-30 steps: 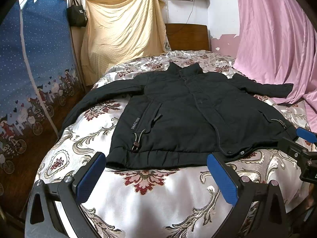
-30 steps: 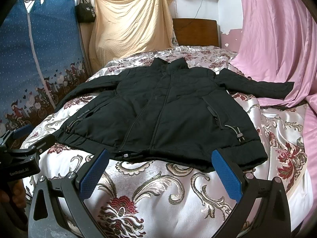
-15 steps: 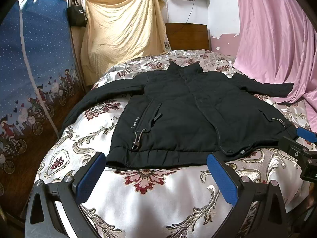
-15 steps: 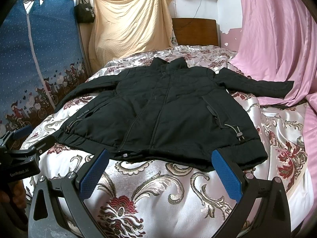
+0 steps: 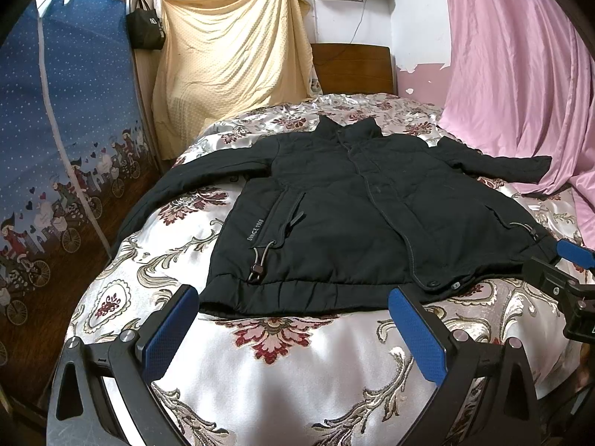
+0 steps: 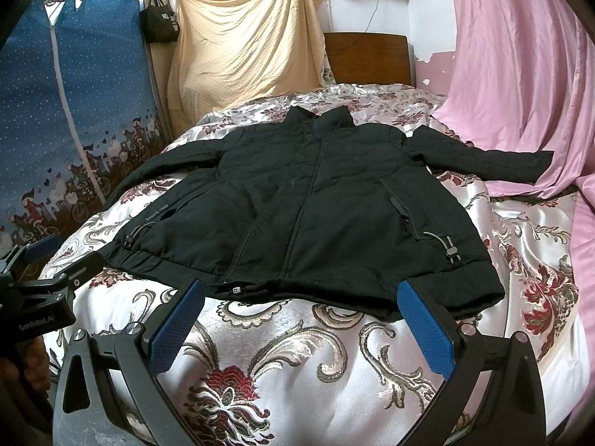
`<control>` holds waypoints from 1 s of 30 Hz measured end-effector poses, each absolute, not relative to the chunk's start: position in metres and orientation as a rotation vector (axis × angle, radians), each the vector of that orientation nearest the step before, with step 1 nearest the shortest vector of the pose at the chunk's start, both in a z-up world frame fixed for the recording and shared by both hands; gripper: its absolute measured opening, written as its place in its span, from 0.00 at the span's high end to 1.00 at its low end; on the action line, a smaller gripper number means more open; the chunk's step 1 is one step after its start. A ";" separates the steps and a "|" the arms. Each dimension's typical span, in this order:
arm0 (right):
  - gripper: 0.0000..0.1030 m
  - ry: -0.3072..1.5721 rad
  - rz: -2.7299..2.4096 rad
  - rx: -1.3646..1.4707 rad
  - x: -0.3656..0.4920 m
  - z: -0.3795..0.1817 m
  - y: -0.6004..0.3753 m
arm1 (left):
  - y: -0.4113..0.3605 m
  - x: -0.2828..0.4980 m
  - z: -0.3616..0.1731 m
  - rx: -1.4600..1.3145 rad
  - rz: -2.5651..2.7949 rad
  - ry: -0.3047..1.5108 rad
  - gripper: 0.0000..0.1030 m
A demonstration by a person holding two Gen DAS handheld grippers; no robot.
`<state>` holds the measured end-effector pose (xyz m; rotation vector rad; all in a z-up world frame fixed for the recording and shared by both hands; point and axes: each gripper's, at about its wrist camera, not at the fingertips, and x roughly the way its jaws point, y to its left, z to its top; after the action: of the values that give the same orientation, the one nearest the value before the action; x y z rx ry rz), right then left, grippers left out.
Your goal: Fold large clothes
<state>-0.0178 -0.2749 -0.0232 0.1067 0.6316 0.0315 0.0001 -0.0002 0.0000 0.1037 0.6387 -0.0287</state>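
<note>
Jacket [image 5: 357, 215], black and padded, lies front up and spread flat on the bed [image 5: 297, 371], collar toward the wooden headboard [image 5: 353, 70] and hem toward the cameras. Both sleeves are stretched out sideways; the one on the right ends against the pink curtain [image 5: 520, 93], the one on the left runs down toward the bed's edge. The bed carries a shiny floral cover in silver and dark red. A blue patterned cloth wardrobe [image 5: 55, 148] stands along the left side, with a yellow sheet [image 5: 230, 55] hung beyond it and a black bag [image 5: 145, 29] on a hook between them.

The left gripper [image 5: 293, 329] hovers just short of the hem's left half, its blue-padded fingers [image 5: 171, 329] spread wide with nothing between them. The right gripper [image 6: 301, 325] sits likewise before the hem's right half, fingers [image 6: 425, 329] wide apart and holding nothing. A drawstring toggle [image 5: 257, 268] rests near the lettered pocket.
</note>
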 end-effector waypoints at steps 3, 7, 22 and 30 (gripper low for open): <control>0.01 0.631 0.032 0.107 -0.018 -0.023 -0.275 | 0.000 0.000 0.000 0.104 -0.028 0.639 0.00; 0.01 0.632 0.032 0.108 -0.018 -0.023 -0.275 | 0.000 0.000 0.000 0.105 -0.028 0.639 0.00; 0.01 0.635 0.032 0.109 -0.020 -0.026 -0.273 | 0.000 0.000 0.000 0.104 -0.029 0.640 0.00; 0.01 0.636 0.032 0.111 -0.020 -0.027 -0.273 | 0.000 0.000 0.000 0.105 -0.029 0.641 0.00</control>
<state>-0.0197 -0.2732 -0.0265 0.1108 0.6363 0.0322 0.0002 -0.0003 0.0000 0.1050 0.6413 -0.0287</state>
